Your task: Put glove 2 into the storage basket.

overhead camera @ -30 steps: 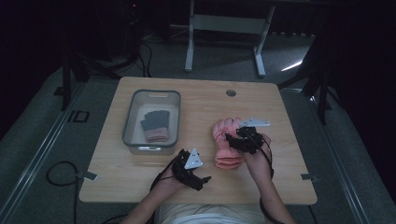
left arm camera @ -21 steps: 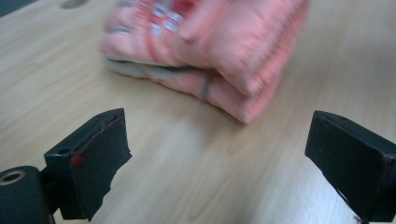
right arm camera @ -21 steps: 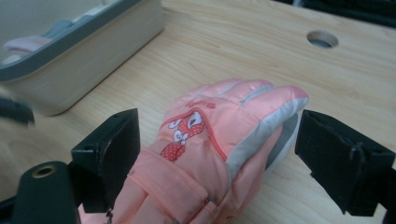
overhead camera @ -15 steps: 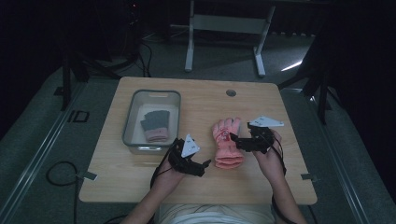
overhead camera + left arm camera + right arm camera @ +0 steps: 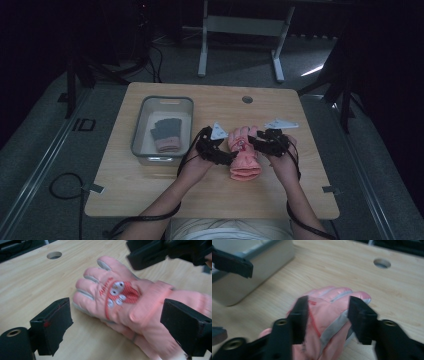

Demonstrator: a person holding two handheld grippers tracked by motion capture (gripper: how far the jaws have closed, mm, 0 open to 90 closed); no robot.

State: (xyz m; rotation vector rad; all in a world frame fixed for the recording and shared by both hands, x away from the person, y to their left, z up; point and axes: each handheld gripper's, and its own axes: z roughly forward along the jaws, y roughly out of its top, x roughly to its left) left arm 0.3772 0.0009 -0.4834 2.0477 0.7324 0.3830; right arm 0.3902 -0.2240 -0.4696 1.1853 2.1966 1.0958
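A pink glove (image 5: 244, 159) with a red patch and grey finger strips lies in the middle of the wooden table (image 5: 150, 190), fingers pointing away, apparently on top of a second one. My left gripper (image 5: 229, 156) comes in from its left. In the left gripper view, the gripper (image 5: 117, 327) has its jaws wide apart on either side of the glove (image 5: 117, 295); they have just been closing a little and do not press it. My right gripper (image 5: 328, 312) has just been closing, and its pads now pinch the glove's (image 5: 324, 315) fabric near the fingers.
A clear grey bin (image 5: 162, 99) stands left of the gloves and holds a dark grey glove with a pink cuff (image 5: 166, 134). A round cable hole (image 5: 247, 99) sits near the table's far edge. The floor beyond has cables and a metal stand.
The left hand has risen from the front of the table and moved to the glove's left side. The right gripper has shifted onto the glove's fingers and its jaws have narrowed.
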